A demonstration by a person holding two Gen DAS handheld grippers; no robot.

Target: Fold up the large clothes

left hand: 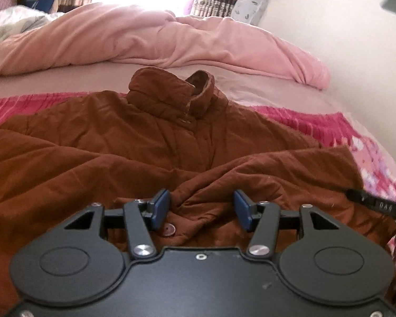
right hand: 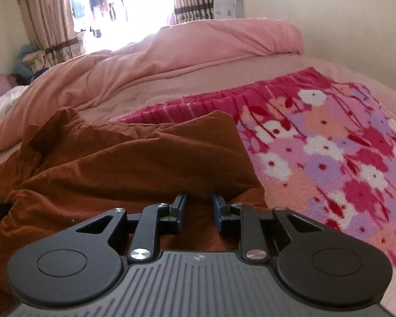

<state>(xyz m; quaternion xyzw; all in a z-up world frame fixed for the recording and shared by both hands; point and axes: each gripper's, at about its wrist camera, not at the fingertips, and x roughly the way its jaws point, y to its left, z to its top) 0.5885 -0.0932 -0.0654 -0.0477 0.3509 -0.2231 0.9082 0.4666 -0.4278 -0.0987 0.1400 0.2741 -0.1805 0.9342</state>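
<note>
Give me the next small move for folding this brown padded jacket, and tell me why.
Probably ease the left tool down and close it on the bunched hem of the brown padded jacket. Its blue pads stand apart with rumpled fabric and a round button lying between them, nothing pinched yet. The right tool already sits narrow at the jacket's edge beside the pink flowered blanket.

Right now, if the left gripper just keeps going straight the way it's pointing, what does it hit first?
Most likely the brown jacket: the left gripper points down at its bunched fabric near a button, jaws apart with a fold between them. Depth is hard to judge.
</note>
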